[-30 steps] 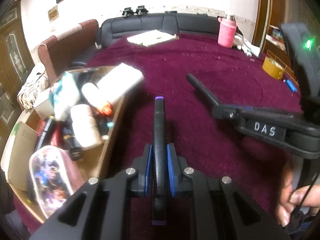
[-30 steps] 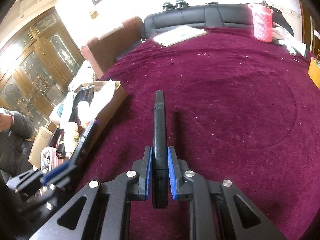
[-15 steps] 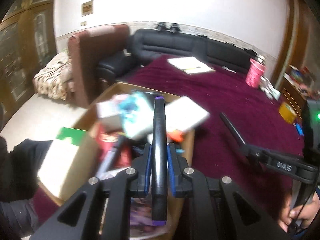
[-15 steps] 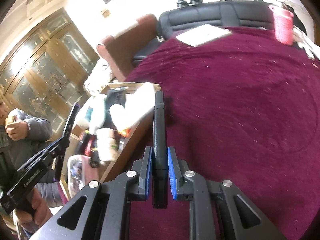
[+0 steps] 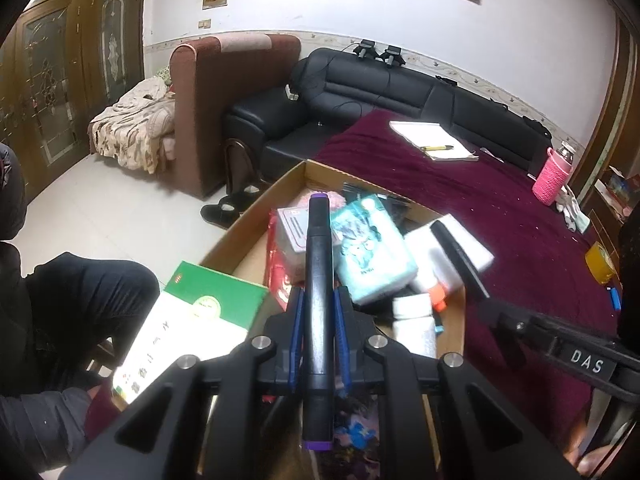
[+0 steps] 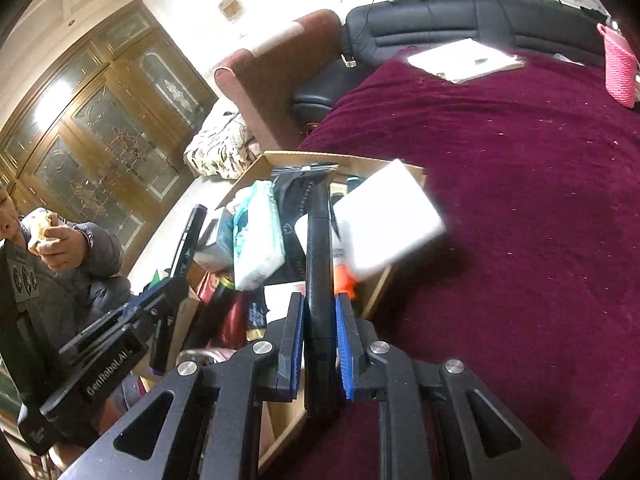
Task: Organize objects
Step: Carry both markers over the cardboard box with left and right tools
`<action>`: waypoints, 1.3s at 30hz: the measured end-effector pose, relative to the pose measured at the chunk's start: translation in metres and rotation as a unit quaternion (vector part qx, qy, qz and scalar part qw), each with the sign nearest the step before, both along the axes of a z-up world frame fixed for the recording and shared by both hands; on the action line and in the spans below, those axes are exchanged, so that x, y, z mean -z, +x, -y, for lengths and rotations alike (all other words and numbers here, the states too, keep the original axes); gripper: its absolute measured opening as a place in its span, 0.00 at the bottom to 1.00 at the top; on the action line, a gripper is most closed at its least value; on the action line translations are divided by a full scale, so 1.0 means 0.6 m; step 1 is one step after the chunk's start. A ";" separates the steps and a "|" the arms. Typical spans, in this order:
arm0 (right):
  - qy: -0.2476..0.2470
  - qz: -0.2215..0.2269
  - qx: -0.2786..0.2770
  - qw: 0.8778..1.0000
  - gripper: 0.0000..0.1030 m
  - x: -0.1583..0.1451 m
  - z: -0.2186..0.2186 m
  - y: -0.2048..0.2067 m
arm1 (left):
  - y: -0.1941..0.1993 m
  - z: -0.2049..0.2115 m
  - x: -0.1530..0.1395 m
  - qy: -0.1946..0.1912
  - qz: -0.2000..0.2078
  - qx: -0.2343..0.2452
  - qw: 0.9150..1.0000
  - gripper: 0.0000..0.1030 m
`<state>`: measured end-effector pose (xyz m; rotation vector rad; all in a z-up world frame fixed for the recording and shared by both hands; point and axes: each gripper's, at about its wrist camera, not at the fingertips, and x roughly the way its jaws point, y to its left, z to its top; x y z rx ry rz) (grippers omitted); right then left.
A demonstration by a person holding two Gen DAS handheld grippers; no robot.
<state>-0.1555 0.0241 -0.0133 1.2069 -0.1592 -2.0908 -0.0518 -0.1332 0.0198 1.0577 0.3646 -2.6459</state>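
Living room: white tiled floor, carved wooden doors at left, a black sofa along the far wall; a table under a maroon cloth carries the work.

Item 1. Cardboard box, on the table's left edge, open-topped and crowded. Left to right inside: a green and white carton with printed characters too blurred to read; a red packet, lettering not legible; a pale box with fine print, unreadable; a teal pack with cartoon artwork; a white bottle; a white block leaning at the box's right edge.

Item 2. Left gripper, fingers pressed together, nothing held, poised over the box's middle.

Item 3. Right gripper, likewise closed and empty, above the box's right side. Its body reads "DAS" in the left view; the left unit reads "GenRobot.AI" in the right view.

Item 4. Far table edge: a notepad with a pen, a pink-sleeved bottle. Right edge: a yellow tape roll.

Risks, judged. Both tools converge on one box, so they may collide. Closed fingers driven into the heap could topple the leaning white block over the wall. The box sits at the table's edge; a sideways push could send it to the floor.
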 end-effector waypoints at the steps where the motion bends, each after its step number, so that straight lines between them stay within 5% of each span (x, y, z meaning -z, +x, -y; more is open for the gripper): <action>1: -0.001 0.002 0.001 1.000 0.17 0.001 0.004 -0.001 | -0.003 0.002 0.001 0.000 0.002 -0.002 1.000 0.14; 39: 0.020 -0.009 -0.005 1.000 0.18 0.022 0.035 -0.007 | -0.076 -0.012 0.017 -0.026 0.022 0.038 0.999 0.14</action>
